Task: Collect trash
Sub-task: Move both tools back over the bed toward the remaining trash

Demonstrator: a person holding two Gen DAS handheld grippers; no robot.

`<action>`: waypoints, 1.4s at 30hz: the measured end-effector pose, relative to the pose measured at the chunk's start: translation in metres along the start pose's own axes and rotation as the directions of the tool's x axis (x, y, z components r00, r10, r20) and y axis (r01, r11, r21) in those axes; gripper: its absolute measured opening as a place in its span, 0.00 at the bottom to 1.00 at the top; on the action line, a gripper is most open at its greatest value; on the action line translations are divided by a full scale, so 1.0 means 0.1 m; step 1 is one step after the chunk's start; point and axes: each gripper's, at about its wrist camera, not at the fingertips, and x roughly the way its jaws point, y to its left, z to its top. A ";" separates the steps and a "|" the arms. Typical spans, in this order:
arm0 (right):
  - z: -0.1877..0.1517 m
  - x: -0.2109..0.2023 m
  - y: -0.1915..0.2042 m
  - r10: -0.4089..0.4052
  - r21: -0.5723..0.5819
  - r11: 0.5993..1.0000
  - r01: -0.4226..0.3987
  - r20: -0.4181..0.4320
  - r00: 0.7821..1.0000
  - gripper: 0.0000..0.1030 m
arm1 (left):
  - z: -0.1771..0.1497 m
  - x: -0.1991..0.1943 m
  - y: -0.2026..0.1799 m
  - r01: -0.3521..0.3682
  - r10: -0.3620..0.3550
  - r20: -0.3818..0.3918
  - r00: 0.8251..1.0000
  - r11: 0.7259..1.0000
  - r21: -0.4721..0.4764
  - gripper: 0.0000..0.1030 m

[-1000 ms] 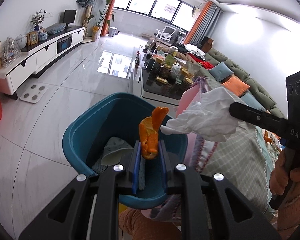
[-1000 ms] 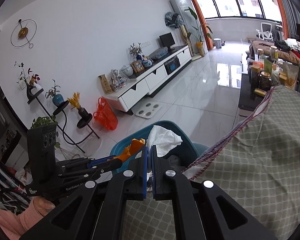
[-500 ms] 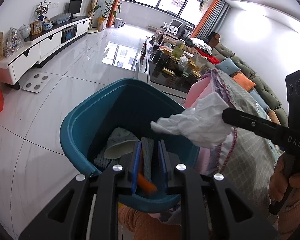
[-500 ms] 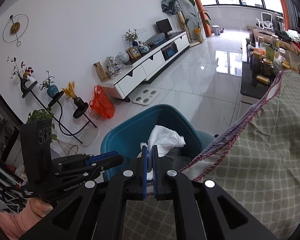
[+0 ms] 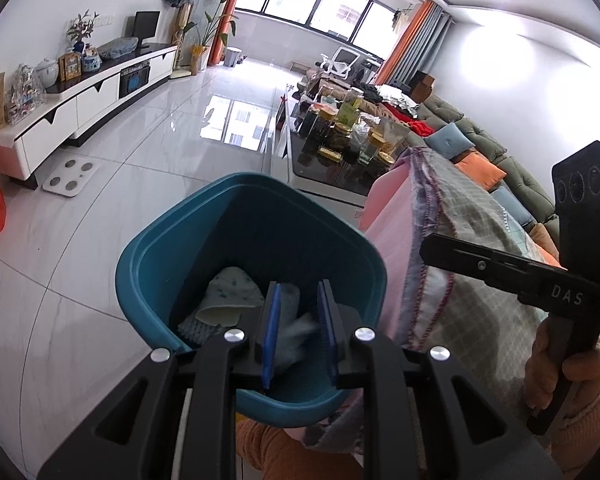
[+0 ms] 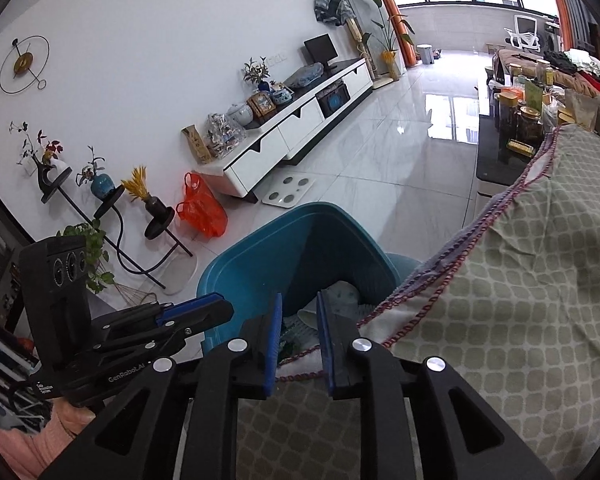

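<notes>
A teal trash bin (image 5: 188, 236) stands on the floor beside the covered table; it also shows in the right wrist view (image 6: 260, 256). My left gripper (image 5: 299, 312) is open and empty right above the bin. A white tissue (image 5: 300, 334) falls blurred between its fingers inside the bin, beside a pale dotted cloth (image 5: 230, 294). My right gripper (image 6: 298, 320) is open and empty over the table edge next to the bin; it shows from the side in the left wrist view (image 5: 432, 246).
A table with a checked green-grey cloth (image 6: 520, 280) is at the right. A dark coffee table (image 5: 340, 160) with jars stands beyond the bin. A white TV cabinet (image 5: 80, 100), a floor scale (image 5: 71, 173) and an orange bag (image 6: 200, 208) are at the left.
The left gripper opened and dropped the orange peel into the bin. The right gripper then opened and let the white tissue fall into the bin.
</notes>
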 end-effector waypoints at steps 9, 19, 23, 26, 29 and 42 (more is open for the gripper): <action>-0.16 -0.35 -0.07 0.001 0.005 1.000 -0.001 0.045 0.999 0.26 | 0.01 -0.18 -0.26 0.052 -0.056 0.053 0.997 0.996 0.074 0.32; -0.51 -1.07 -0.30 -0.115 0.035 0.993 0.111 0.148 0.982 0.36 | -0.10 -0.26 -0.86 0.193 -0.209 0.058 0.976 0.959 0.207 0.42; -0.66 -1.40 -0.42 -0.179 0.080 0.983 0.166 0.189 0.966 0.37 | -0.19 -0.19 -1.17 0.265 -0.278 0.018 0.960 0.929 0.259 0.44; -0.79 -1.62 -0.51 -0.224 0.119 0.972 0.203 0.212 0.951 0.39 | -0.27 -0.11 -1.44 0.316 -0.324 -0.021 0.946 0.902 0.294 0.44; -0.92 -1.85 -0.61 -0.285 0.159 0.954 0.253 0.229 0.931 0.41 | -0.34 -0.04 -1.73 0.376 -0.376 -0.067 0.924 0.867 0.328 0.46; -1.50 -2.68 -1.22 -0.460 0.341 0.867 0.362 0.274 0.844 0.42 | -0.66 0.30 -2.80 0.524 -0.464 -0.244 0.851 0.726 0.446 0.49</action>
